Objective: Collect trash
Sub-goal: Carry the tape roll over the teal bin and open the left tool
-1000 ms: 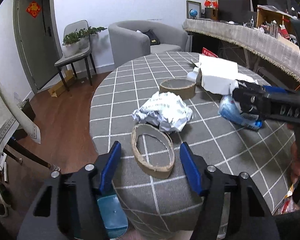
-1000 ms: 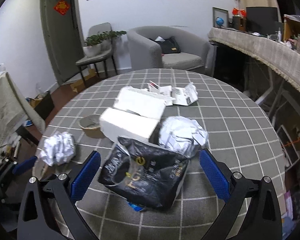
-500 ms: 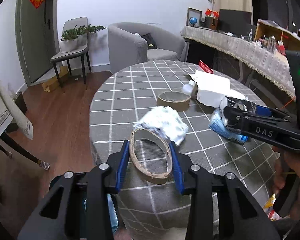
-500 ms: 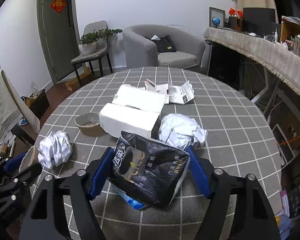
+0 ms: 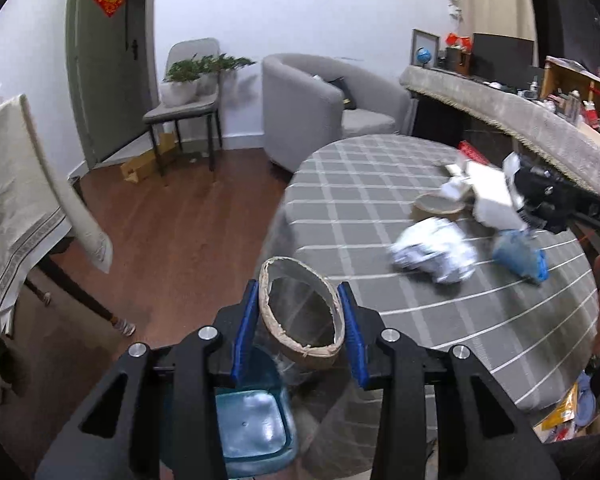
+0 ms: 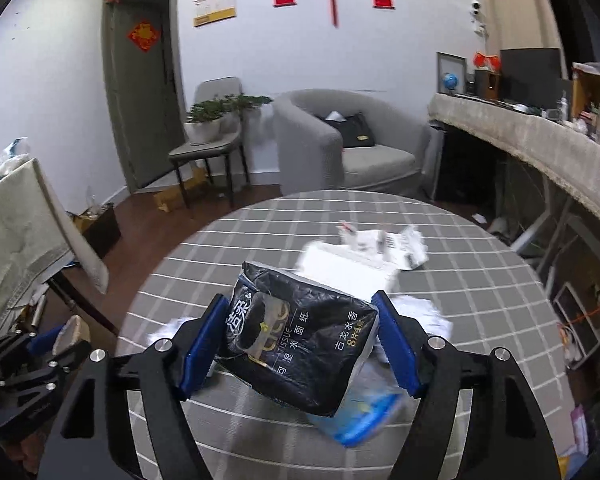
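Cardboard tape ring (image 5: 300, 316) — the brown, squashed oval core — sits clamped across its width between the blue pads of my left tongs (image 5: 300, 320), lower centre of the left wrist view. I hold it by the sides because its open hoop gives the pads two flat walls to press on. It hangs clear of the grey checked bench (image 5: 380, 184) and above the teal plastic bin (image 5: 252, 428) at the bottom of the frame, which I judge to be where the trash goes.

My right tongs (image 6: 300, 340) are closed on the black tissue pack with white lettering (image 6: 296, 340), lower centre of the right wrist view; their jaws have just been closing with the pack between them, and the pads now press its two ends. The soft pack bulges, so a wide side-to-side grip suits it.

Left on the bench: a crumpled white paper ball (image 5: 432, 250), a second cardboard ring (image 5: 438, 206), a white box (image 5: 490, 192) — still to collect.
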{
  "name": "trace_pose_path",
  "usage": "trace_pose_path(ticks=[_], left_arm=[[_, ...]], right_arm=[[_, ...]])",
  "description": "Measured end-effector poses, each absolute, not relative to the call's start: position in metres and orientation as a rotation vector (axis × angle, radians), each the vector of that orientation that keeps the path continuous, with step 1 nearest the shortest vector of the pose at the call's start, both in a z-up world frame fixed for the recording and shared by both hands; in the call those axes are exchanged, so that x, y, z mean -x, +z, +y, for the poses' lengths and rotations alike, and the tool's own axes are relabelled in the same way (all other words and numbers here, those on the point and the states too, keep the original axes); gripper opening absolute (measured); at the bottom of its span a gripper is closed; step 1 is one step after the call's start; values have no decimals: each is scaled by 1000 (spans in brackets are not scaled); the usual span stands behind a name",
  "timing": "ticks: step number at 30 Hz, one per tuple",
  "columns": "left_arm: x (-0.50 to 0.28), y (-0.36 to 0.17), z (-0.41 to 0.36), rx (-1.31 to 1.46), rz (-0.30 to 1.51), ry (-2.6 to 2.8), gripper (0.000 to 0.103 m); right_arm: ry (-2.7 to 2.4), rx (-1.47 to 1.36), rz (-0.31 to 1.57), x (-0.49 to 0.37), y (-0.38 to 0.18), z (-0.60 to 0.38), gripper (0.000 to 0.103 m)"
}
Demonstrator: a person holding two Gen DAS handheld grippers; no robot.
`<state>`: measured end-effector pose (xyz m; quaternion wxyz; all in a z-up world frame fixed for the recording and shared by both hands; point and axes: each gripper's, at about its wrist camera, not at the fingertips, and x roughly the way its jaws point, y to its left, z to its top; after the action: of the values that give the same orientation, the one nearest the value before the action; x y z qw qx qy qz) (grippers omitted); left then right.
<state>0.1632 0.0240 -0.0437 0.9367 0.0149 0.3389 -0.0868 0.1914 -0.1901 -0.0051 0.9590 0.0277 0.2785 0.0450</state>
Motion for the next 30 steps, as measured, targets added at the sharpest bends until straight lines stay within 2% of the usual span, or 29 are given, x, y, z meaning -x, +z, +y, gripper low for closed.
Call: trace_pose_path(ticks=[16,30], left_arm=[[-172,-118,106,-4,886,-89,42],[-175,-199,160,89,1140,-97,42]], right_arm=[[366,-92,582,-204,-4,-94,74],[555,-101,645,-208,-22,-7,74]])
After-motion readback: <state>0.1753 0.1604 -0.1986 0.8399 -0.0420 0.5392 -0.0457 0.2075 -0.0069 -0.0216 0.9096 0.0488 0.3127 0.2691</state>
